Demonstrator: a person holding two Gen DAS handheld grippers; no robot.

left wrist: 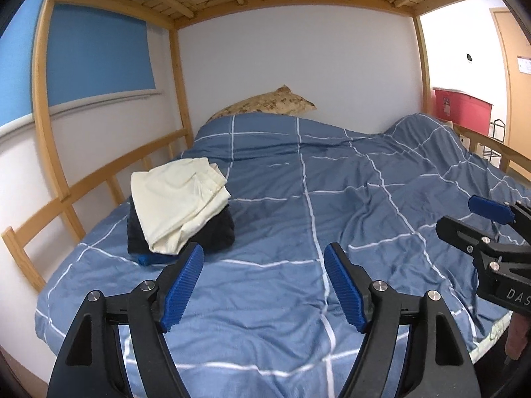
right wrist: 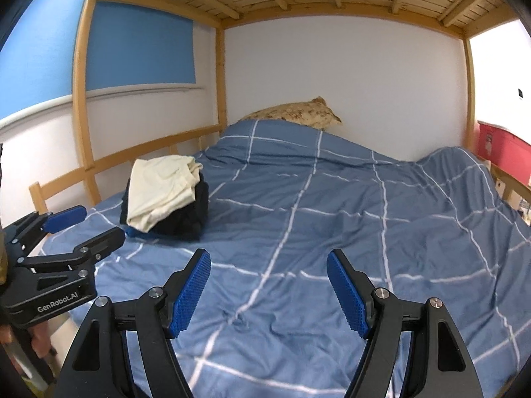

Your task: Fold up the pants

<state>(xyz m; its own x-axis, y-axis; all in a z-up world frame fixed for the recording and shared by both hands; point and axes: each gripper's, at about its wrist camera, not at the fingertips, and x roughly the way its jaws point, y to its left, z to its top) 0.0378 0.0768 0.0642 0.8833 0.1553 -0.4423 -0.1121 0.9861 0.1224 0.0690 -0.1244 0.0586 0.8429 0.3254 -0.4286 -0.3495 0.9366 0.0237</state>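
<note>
1. Two grippers are hanging over a bed, and both are empty.
2. Far to the left, a wooden bed rail (left wrist: 99, 179) is running along the white wall, with a blue window blind (left wrist: 99, 56) sitting above it.
3. Next, a pile of folded clothes is sitting on the blue checked duvet (left wrist: 332, 172), near the rail.
4. Cream pants (left wrist: 176, 202) are lying folded on top of the pile. They are resting on dark folded clothes (left wrist: 215, 229), and a bit of a blue garment (left wrist: 149, 259) is peeking out at the bottom.
5. The left gripper (left wrist: 264, 285) is pointing over the duvet, just beside the pile and not touching it. Its blue fingers (left wrist: 182, 292) are standing wide apart with nothing between them.
6. In the middle, far back, a tan patterned pillow (left wrist: 265, 102) is poking out from under the duvet by the wall.
7. The right gripper (right wrist: 268, 293) is hanging over bare duvet, well apart from the pile. Its jaws are standing wide apart too, holding nothing.
8. Far to the right, a red bin (left wrist: 461, 104) is sitting past the bed, near a wooden door (left wrist: 511, 66).
</note>
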